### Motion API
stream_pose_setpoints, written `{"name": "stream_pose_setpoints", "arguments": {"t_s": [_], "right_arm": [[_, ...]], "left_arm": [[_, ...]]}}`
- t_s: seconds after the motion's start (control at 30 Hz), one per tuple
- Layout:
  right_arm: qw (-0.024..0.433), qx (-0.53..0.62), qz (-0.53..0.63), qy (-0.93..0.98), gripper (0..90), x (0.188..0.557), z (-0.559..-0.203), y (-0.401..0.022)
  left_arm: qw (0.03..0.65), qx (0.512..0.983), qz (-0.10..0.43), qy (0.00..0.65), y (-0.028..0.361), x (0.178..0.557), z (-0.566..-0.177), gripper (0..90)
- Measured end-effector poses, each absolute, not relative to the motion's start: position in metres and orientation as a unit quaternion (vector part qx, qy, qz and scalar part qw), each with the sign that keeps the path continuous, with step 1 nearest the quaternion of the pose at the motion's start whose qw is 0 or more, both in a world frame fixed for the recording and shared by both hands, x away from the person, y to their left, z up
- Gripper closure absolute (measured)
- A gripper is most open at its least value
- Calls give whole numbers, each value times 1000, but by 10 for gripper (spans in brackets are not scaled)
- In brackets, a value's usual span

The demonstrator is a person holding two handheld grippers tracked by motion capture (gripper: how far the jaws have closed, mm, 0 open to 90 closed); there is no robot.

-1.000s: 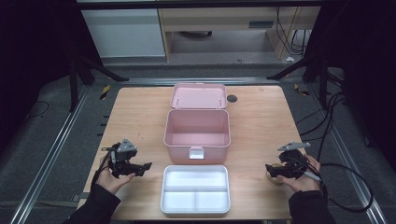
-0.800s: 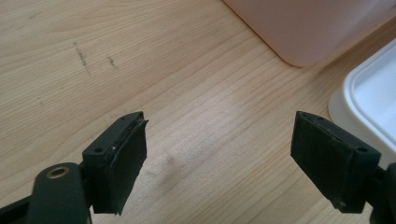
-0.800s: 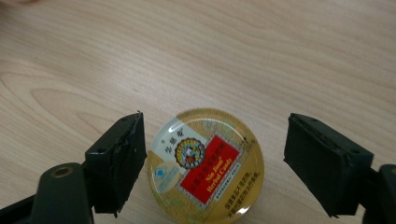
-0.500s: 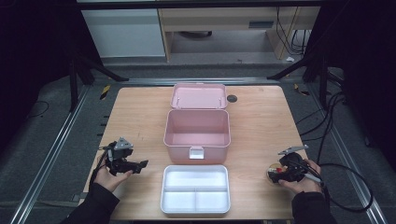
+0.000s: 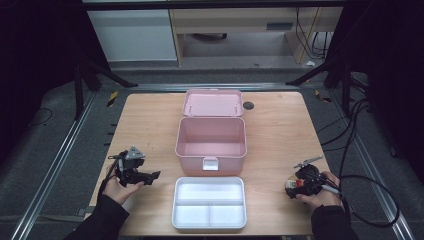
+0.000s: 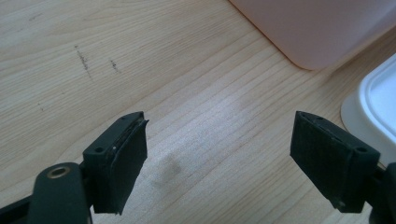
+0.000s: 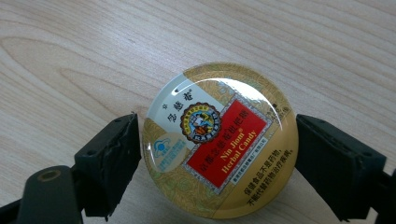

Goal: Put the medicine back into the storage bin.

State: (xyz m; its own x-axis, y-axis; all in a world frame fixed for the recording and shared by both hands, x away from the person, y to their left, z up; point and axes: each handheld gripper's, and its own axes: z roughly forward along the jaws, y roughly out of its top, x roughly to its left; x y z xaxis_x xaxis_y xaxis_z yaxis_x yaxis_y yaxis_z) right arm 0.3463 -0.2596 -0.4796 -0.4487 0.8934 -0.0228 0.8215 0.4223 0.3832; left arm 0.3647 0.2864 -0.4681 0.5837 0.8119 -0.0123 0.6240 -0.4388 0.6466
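we are bringing the right gripper [image 7: 217, 158] down around a round candy tin [image 7: 219, 140] that is lying flat on the wooden table [image 7: 70, 56]. the tin is sitting between the two black jaws, lid up; the left jaw is standing right at its rim and the right jaw just beside the opposite edge, and we cannot tell whether either pad is pressing yet. the jaws have just been opening, with the tin between them, so we are reading this gripper as open around it rather than clamped. in the high view the right gripper [image 5: 304, 182] is resting near the table's right front corner with the tin [image 5: 291, 186] at its tip.

we are judging the tin as light, stiff and glossy, so likely slippery on its domed lid. the better hold is across the thin side rim, pads low and level, squeezing at the widest part.

the left gripper [image 6: 219, 158] is hanging open over bare wood, with the pink box [image 6: 317, 28] ahead of it and the white tray [image 6: 378, 102] off to its right.
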Motion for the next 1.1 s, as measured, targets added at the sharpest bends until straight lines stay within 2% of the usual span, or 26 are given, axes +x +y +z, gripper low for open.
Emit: {"name": "stream_pose_setpoints", "arguments": {"t_s": [0.7,1.1], "right_arm": [[106,511,155,839,206,351,-480,-259],[132,494,203,835,207,358,-442,-252]], "left_arm": [[292,843,148,427,284,366,-473,192],[280,848,142,427,283,367,-478,191]]}}
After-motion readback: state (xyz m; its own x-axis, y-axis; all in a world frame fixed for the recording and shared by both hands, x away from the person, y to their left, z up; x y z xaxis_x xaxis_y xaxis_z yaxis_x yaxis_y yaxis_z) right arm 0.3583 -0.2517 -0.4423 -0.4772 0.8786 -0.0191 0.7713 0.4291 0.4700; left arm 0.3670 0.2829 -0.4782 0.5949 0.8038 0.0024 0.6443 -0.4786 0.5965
